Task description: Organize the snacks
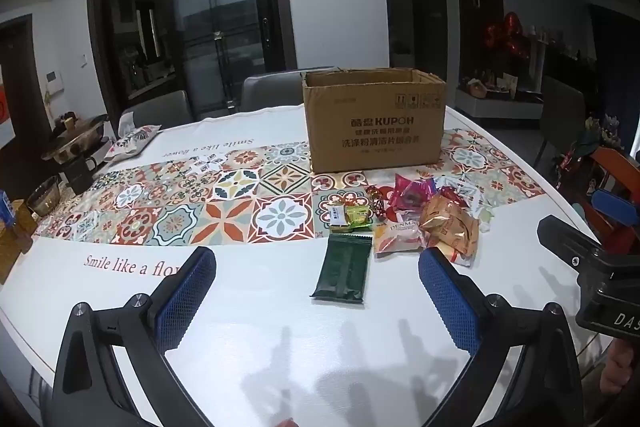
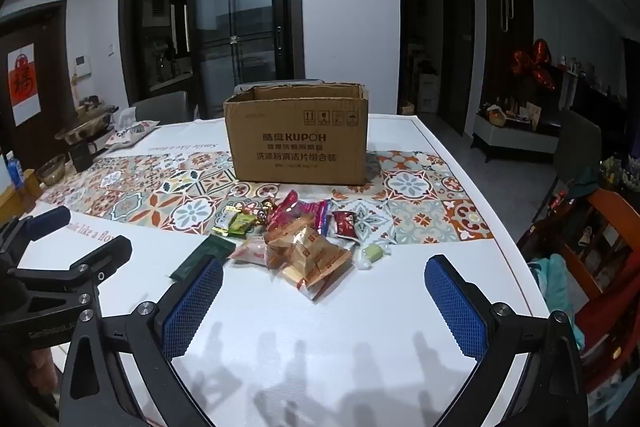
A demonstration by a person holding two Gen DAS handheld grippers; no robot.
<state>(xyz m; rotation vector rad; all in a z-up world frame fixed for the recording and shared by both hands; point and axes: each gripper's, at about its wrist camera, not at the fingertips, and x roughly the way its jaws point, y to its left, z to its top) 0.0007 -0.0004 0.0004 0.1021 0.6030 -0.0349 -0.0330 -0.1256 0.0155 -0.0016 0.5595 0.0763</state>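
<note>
Two grippers over the table (image 1: 260, 339), both with blue-padded fingers spread wide, nothing between them. Left gripper (image 1: 318, 291) hangs low above the white part of the cloth, dark green packet (image 1: 345, 269) lying flat just ahead between its fingertips, not touched. Right gripper (image 2: 324, 297) likewise spread; snack pile (image 2: 304, 239) sits ahead of it on the cloth, apart from the pads.

Cardboard box (image 1: 374, 123) stands upright behind the pile, top flaps open, on the patterned tile runner (image 1: 224, 203). Print on box front: "KUPOH" in Latin letters with Chinese characters beside and two lines of Chinese below; handling symbols upper right of the face.

Pile in front of the box: golden-brown wrappers (image 1: 450, 227) on the near side, pink packet (image 1: 412, 195), red-wrapped candy (image 2: 345, 223), light green sweet in clear wrap (image 2: 373, 253), small green-yellow packet (image 1: 358, 217), pale packet reading "DENMA..." (image 1: 400, 237), rest of the word covered. Green packet lies apart from the pile, to its left.

Cloth text: "Smile like a flo..." (image 1: 128, 265), cut off by the left finger; same phrase upside down at the far edge. Red paper with a Chinese character (image 2: 24, 83) hangs on the door at left.
</note>
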